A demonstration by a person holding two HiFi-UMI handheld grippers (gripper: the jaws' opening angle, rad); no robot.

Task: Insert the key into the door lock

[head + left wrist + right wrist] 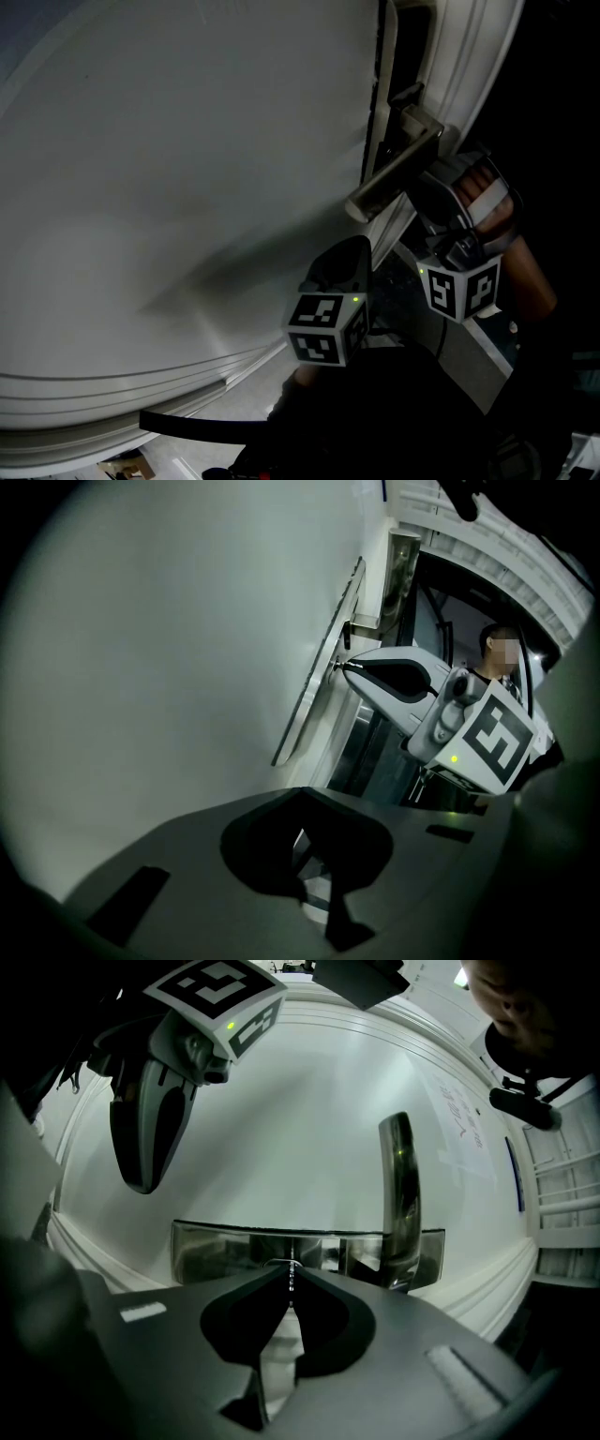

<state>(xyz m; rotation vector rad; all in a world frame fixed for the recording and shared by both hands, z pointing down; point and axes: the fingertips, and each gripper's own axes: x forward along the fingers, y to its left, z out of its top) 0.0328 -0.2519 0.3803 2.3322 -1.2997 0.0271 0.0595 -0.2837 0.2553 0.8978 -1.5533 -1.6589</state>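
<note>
Now our right gripper [291,1275] clenches the thin toothed metal key [292,1282], tip at the shiny steel lock plate [216,1249] beside the metal lever handle [398,1194], with the left gripper [300,803] closed on nothing just left of it; we judge insertion is in hand, next needing a straight, aligned push.

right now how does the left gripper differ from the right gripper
The right gripper is shut on the key; the left gripper is shut on nothing. The right gripper's tips are up at the metal lock plate, while the left gripper is off to one side of it, over the bare door. Both have their jaws together.
</note>
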